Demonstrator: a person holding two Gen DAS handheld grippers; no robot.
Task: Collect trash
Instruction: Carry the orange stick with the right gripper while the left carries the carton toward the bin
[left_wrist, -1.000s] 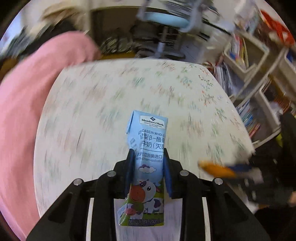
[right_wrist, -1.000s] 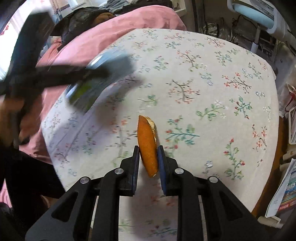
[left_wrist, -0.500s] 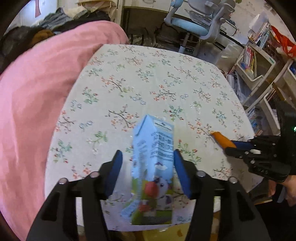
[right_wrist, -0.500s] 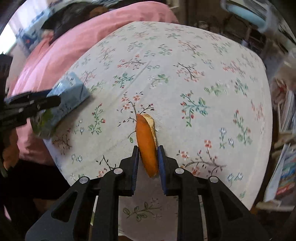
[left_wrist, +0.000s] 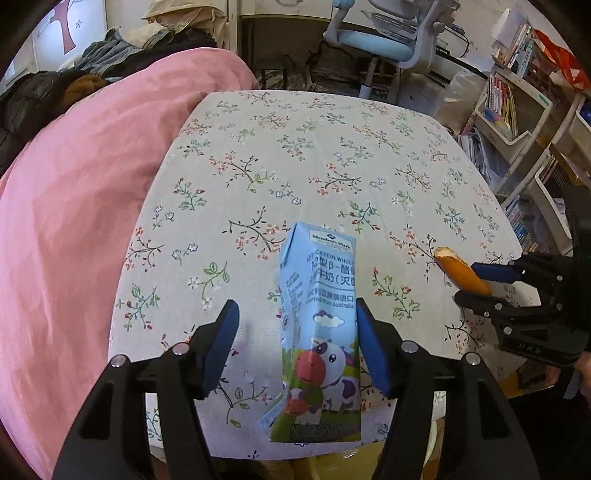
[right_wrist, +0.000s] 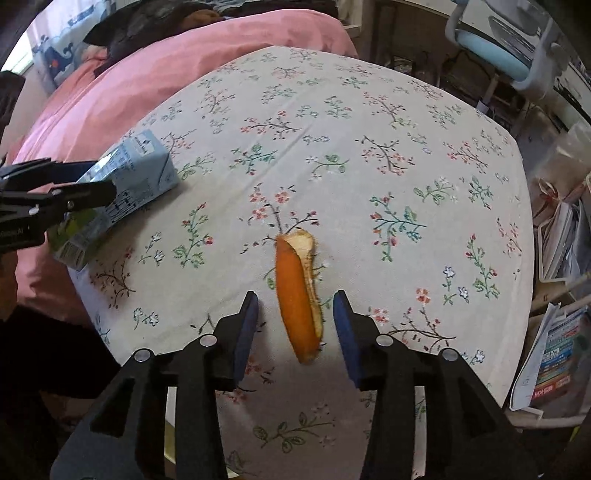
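A light blue milk carton with a cartoon cow sits tilted between the jaws of my left gripper, at the near edge of the floral table. These jaws are opening: the left pad stands well clear and the right pad is at the carton's edge. In the right wrist view the carton pokes out past the table's left edge. A strip of orange peel lies between the jaws of my right gripper, which are opening with both pads clear of it.
A pink duvet borders the table on the left. A blue office chair stands behind it, and shelves of books fill the right. Something yellow-brown shows below the table's near edge.
Both grippers came to the near edge of the table. Both sets of jaws have spread, the left off the carton and the right off the peel.
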